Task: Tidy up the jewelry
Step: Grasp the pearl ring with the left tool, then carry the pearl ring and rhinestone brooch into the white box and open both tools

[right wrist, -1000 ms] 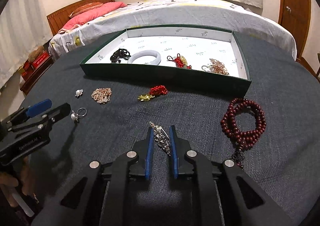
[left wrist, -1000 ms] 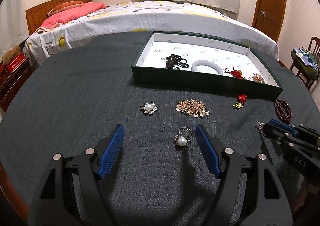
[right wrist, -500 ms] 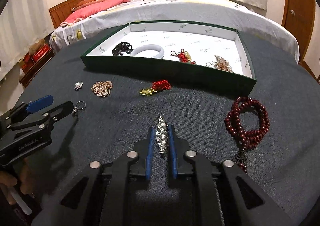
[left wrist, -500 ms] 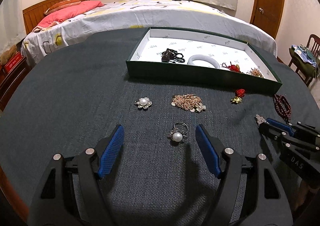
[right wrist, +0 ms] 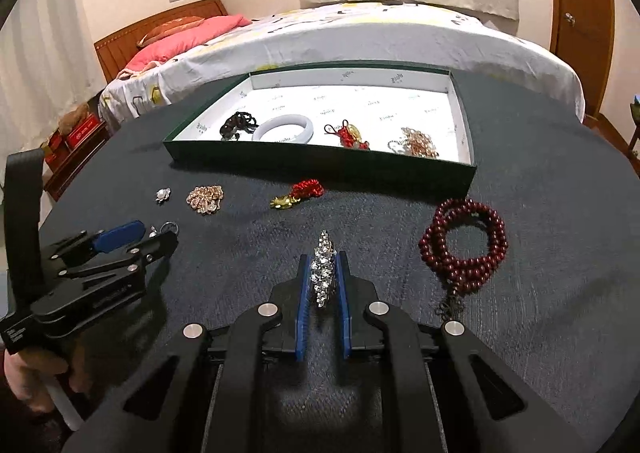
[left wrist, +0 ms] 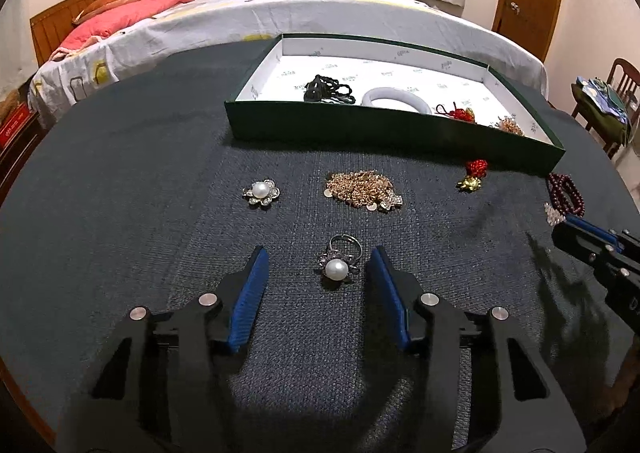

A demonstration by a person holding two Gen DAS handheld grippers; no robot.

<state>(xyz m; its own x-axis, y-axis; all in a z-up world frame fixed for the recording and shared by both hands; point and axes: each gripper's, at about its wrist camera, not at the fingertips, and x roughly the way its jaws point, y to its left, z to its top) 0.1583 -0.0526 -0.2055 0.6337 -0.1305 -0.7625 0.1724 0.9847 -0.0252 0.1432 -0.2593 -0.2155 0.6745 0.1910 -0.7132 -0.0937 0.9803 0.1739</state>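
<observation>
A pearl ring [left wrist: 336, 267] lies on the dark cloth between the blue pads of my left gripper [left wrist: 318, 257]. Its jaws are closing, and neither pad touches the ring. My right gripper [right wrist: 323, 259] is shut on a sparkling crystal brooch [right wrist: 323, 273], which stands lengthwise between its pads. The green box [left wrist: 392, 125] with a white lining sits further back and holds a black piece, a white bangle [right wrist: 285, 128], a red knot charm and a gold chain. In the right wrist view the left gripper [right wrist: 154, 233] is at the left, held by a hand.
Loose on the cloth lie a pearl flower brooch [left wrist: 261, 193], a gold chain pile [left wrist: 362, 195], a red and gold charm [left wrist: 474, 173] and a dark red bead strand [right wrist: 464, 241]. A bed stands behind the table, a chair at the far right.
The left jaws have narrowed around the pearl ring. The right pads closed on the crystal brooch, which went from lying slanted on the cloth to standing straight between them.
</observation>
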